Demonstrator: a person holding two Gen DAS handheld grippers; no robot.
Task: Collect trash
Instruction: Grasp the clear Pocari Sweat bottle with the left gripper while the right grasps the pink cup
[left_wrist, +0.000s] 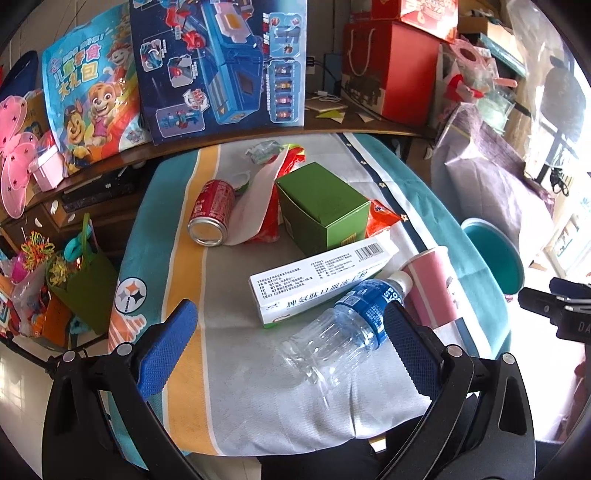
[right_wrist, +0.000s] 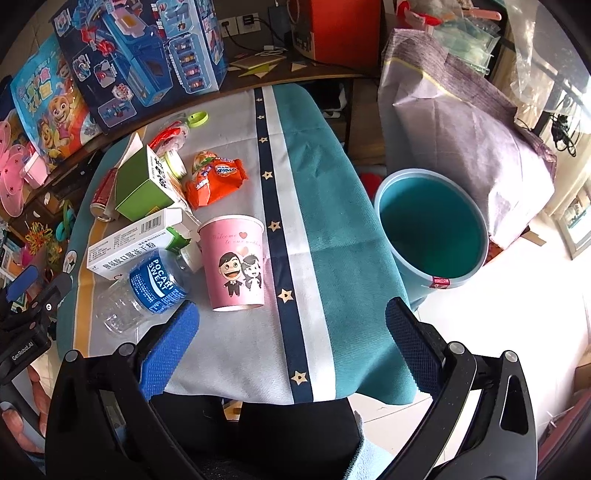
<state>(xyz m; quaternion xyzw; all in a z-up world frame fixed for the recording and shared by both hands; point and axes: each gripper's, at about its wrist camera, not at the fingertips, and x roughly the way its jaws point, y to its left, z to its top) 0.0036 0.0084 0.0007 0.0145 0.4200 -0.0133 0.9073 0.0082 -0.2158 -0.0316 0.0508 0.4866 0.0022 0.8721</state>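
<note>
Trash lies on a striped cloth-covered table (left_wrist: 258, 413) (right_wrist: 325, 206): a clear plastic bottle (left_wrist: 340, 332) (right_wrist: 147, 288) with a blue label, a white carton (left_wrist: 317, 280) (right_wrist: 136, 240), a pink paper cup (left_wrist: 436, 288) (right_wrist: 236, 262), a green box (left_wrist: 321, 206) (right_wrist: 144, 188), a red can (left_wrist: 212, 212) (right_wrist: 105, 199) on its side and an orange wrapper (right_wrist: 216, 181). My left gripper (left_wrist: 291, 343) is open, its fingers on either side of the bottle. My right gripper (right_wrist: 291, 336) is open over the near edge, just in front of the cup. A teal bin (right_wrist: 432, 229) (left_wrist: 495, 254) stands right of the table.
Toy boxes (left_wrist: 218, 62) and gift bags (left_wrist: 388, 66) crowd a wooden shelf behind the table. A large grey-purple sack (right_wrist: 465, 144) leans behind the bin. Colourful toys (left_wrist: 48, 266) sit on the floor at left. A person's fingers (right_wrist: 33, 406) hold the left tool.
</note>
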